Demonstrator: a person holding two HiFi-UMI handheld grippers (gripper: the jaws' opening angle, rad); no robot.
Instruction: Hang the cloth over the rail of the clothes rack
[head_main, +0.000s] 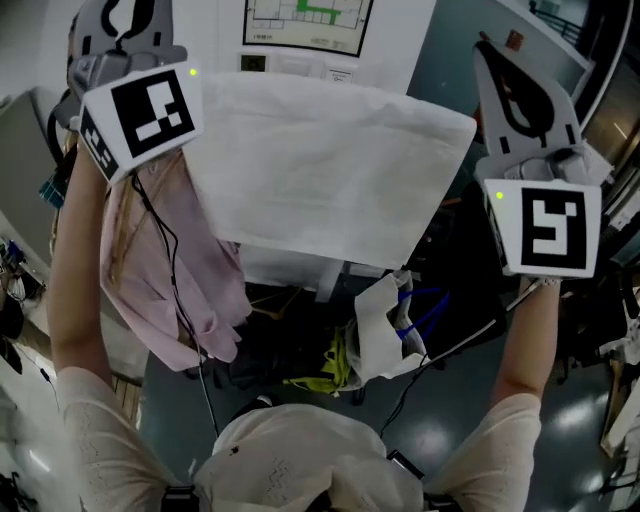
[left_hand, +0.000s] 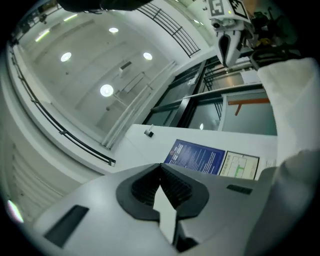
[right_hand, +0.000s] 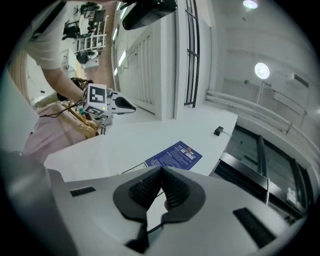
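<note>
A white cloth hangs spread between my two raised grippers in the head view. My left gripper is at the upper left, pointing steeply up, and holds the cloth's left corner. In the left gripper view this gripper is shut on a strip of the cloth, and more cloth billows at the right. My right gripper is at the upper right, by the cloth's right corner. In the right gripper view its pads are together, with a white sliver below them. I cannot make out the rack's rail.
A pink garment hangs below my left gripper. A white bag with blue handles and something yellow lie on the floor below the cloth. A wall with a floor-plan poster stands behind it. The person's forearms frame both sides.
</note>
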